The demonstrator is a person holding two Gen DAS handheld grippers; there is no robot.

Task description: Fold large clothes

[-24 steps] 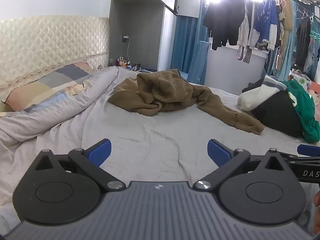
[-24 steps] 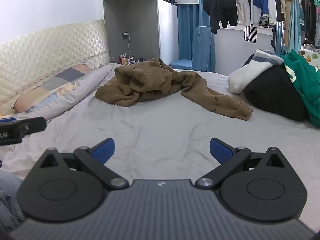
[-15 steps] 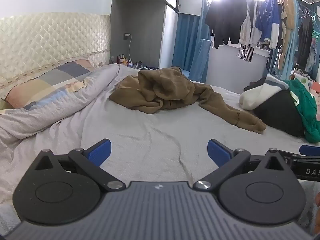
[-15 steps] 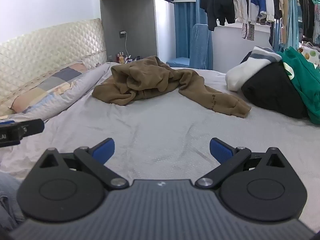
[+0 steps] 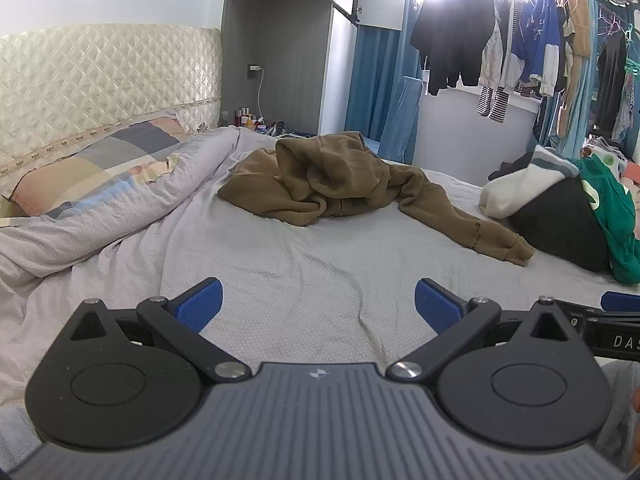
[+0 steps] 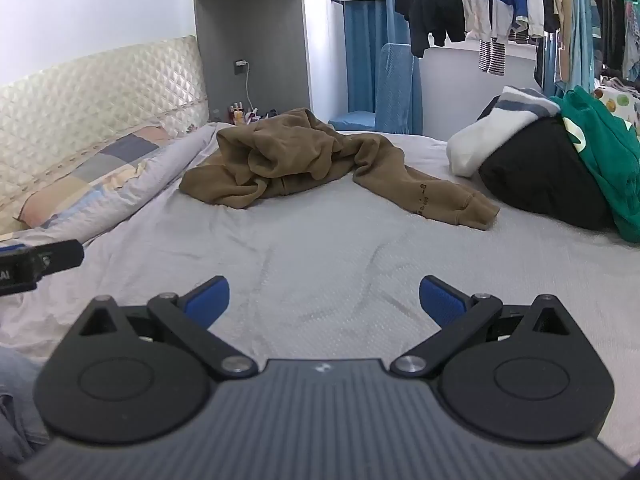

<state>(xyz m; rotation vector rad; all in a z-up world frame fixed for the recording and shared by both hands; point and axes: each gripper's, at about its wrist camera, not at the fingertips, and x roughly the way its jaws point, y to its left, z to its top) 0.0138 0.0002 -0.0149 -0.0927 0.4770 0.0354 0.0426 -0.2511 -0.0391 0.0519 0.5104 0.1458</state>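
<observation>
Brown garment [image 5: 340, 178] lying crumpled mid-bed [image 5: 320, 280], one sleeve trailing toward black-and-green clothes pile [image 5: 568, 216] beside it. Left gripper [image 5: 318, 300] and right gripper [image 6: 324, 298] being held short of garment, jaws spread wide, nothing being grasped.

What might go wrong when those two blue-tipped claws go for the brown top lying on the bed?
The brown top lies bunched with one sleeve trailing toward the clothes pile; a grab there might snag a neighbour. Both the left gripper and right gripper are open and could pinch the loose bedsheet instead.
</observation>
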